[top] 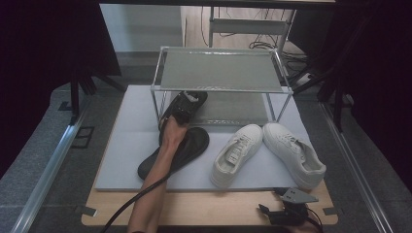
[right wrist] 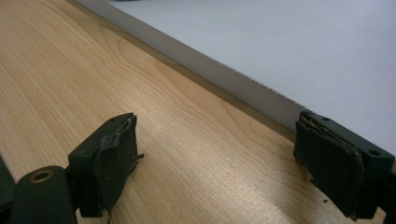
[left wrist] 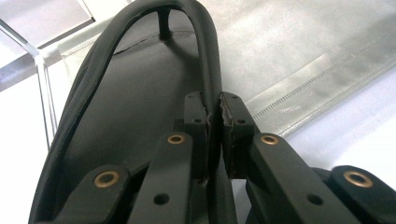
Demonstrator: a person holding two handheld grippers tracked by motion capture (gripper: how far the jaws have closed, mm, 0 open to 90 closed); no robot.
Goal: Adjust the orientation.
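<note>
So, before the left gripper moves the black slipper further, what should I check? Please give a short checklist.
1. Left gripper shut on the slipper strap: ok.
2. Grip firm enough to lift: cannot tell.
3. Rack lower shelf free beside the slipper already there: ok.
4. Rack post clear of the path: cannot tell, it stands close.
5. Right gripper open, resting on the table, out of the way: ok.
6. White shoes clear of the path: ok.

Black curtains (top: 43, 43), grey carpet floor (top: 29, 179), wooden table (top: 214, 206), cables (top: 265, 46)
</note>
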